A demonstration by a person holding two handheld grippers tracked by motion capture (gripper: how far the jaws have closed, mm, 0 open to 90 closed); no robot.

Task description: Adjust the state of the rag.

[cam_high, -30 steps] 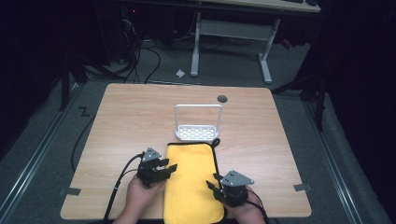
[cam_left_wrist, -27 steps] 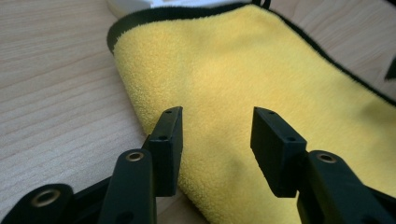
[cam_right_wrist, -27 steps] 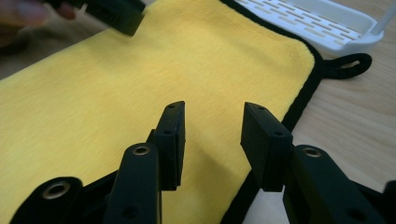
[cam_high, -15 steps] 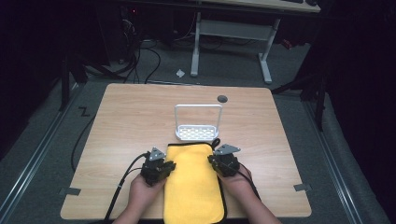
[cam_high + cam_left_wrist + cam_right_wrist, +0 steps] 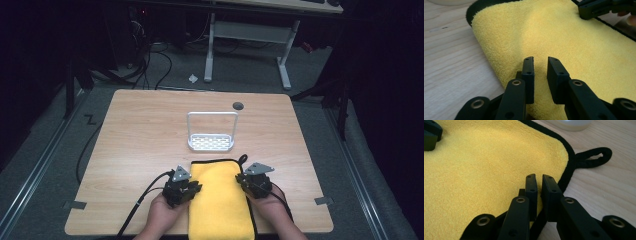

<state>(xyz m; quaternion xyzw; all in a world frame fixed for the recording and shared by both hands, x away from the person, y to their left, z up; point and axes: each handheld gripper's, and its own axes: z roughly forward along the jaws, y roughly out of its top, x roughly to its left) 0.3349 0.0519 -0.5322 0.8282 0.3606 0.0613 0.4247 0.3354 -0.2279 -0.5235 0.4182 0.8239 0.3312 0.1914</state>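
Note:
A folded yellow towel (image 5: 220, 200) with black trim lies lengthwise at the table's near edge. My left gripper (image 5: 194, 188) sits on its left folded edge. In the left gripper view the jaws (image 5: 540, 61) stand a narrow gap apart with yellow cloth (image 5: 574, 50) filling it. My right gripper (image 5: 244, 181) is on the towel's right trimmed edge. Its jaws (image 5: 538, 178) are almost together over the towel (image 5: 474, 170) beside the black border. Both pairs of jaws closed hard, then eased open slightly. A black hanging loop (image 5: 596, 156) lies on the wood past the right jaws.
A white wire rack (image 5: 211, 142) with a tall handle stands just beyond the towel's far end. The wooden table (image 5: 150, 130) has a round grommet hole (image 5: 238, 105) near its far edge. Cables trail from the left gripper off the table's front left.
Both grippers' jaws went from wide to nearly together at the towel's sides. The right hand moved forward along the towel, then both hands drew back a little; the towel's far edge shifted slightly nearer.

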